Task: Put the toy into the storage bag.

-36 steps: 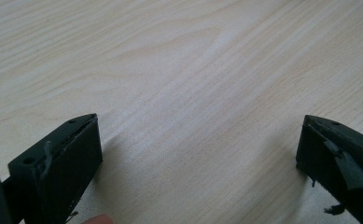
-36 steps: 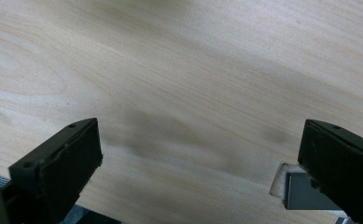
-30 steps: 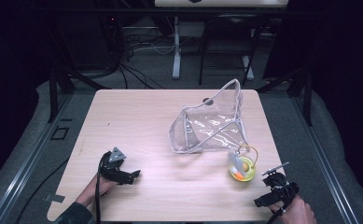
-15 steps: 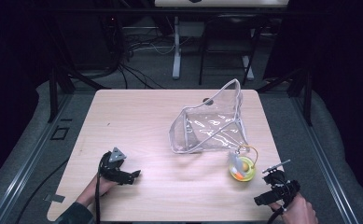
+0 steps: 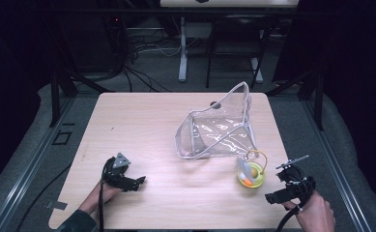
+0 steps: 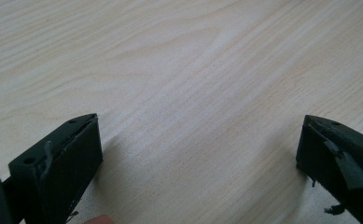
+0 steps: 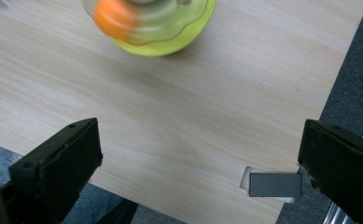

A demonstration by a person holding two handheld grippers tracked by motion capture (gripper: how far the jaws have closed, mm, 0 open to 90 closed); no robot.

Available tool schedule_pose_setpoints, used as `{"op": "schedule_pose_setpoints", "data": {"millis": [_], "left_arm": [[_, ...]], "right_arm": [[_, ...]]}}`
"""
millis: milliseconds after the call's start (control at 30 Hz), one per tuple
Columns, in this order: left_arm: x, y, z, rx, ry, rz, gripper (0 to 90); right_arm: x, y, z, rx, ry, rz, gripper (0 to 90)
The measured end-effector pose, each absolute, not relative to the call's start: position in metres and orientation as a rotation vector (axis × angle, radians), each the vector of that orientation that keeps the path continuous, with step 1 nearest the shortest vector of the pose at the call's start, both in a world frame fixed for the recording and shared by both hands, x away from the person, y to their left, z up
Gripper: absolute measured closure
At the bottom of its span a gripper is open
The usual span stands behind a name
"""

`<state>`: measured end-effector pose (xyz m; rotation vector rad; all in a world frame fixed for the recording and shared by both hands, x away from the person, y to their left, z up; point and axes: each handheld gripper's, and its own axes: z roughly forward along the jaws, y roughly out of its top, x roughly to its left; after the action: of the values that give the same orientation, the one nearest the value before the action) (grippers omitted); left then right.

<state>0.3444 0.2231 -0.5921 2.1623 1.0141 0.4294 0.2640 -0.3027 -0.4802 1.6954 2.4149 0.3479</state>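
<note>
Table [image 5: 142, 125] of pale wood sits in front of me, one of it, with two loose things on its top. The first is a single clear plastic pouch [image 5: 219, 130], standing open and slumped toward the far right part of the surface. The second is one small yellow-green round container [image 5: 251, 177] with something orange inside and a thin loop rising from it; it rests just in front of the pouch's near right corner, close to it, though I cannot tell whether they touch.

I hold two grippers. My left gripper [image 5: 138, 182] rests low at the near left of the table, well apart from both things, and in the left gripper view [image 6: 198, 154] its two black jaws stand wide apart over bare wood grain with nothing between them. My right gripper [image 5: 272, 197] hangs at the near right corner, near the yellow-green container [image 7: 151, 25] but clear of it. In the right gripper view [image 7: 200, 158] its two jaws are also spread wide and empty, the container blurred at the top edge beyond them. One small grey rectangular tab [image 7: 275, 184] lies at the table's edge [image 7: 282, 116] beside the right-hand jaw, and dark carpet [image 7: 352, 70] shows beyond that edge.
</note>
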Motion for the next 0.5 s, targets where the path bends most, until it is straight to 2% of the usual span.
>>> {"op": "schedule_pose_setpoints", "data": {"millis": [500], "left_arm": [[0.344,0.223,-0.592,2.160,1.013,0.434,0.2]], "right_arm": [[0.277,-0.293,-0.454,1.679,2.430,0.362,0.0]]}}
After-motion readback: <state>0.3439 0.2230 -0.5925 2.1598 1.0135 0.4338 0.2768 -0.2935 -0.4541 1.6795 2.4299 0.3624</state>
